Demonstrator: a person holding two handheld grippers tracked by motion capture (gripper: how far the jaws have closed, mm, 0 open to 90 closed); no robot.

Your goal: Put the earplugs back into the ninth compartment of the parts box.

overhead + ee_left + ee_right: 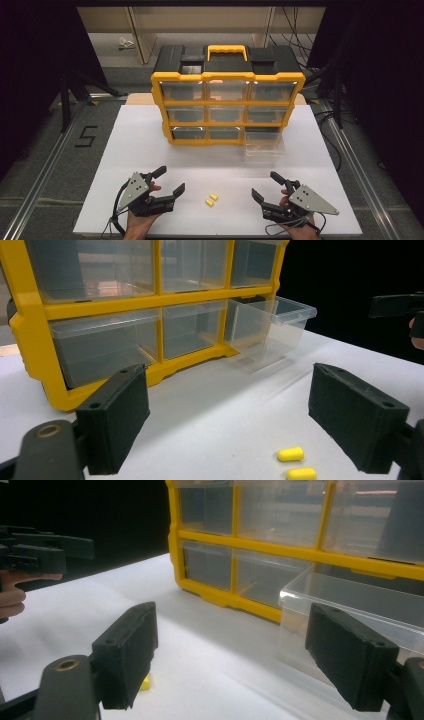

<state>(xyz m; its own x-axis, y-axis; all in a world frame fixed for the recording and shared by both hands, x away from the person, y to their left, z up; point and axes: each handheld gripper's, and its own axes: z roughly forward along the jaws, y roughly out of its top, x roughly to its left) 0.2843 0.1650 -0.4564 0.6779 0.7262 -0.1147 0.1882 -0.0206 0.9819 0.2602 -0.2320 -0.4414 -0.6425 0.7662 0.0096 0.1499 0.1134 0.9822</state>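
Jaws first: your left gripper holds its two black pads wide apart with nothing between them, and your right gripper does the same; both hover low over the white table at your near edge, angled inward toward each other, which reads as a ready stance rather than a grip.

Between the two grippers, a little nearer your left one, lie two yellow earplugs side by side on the table; in the left gripper view they sit just ahead of the right-hand pad, not touched by it; in the right gripper view one earplug peeks out from behind the left-hand pad. They look like the pieces to be picked up; either gripper could reach them with a short inward move.

Farther out stands the yellow organiser with its grid of clear drawers; the bottom-right drawer is pulled forward out of its slot and rests on the table with its top open, probably so that the earplugs can be dropped in from above; the other drawers sit pushed home; the black carry handle section tops the case, well apart from your hands.
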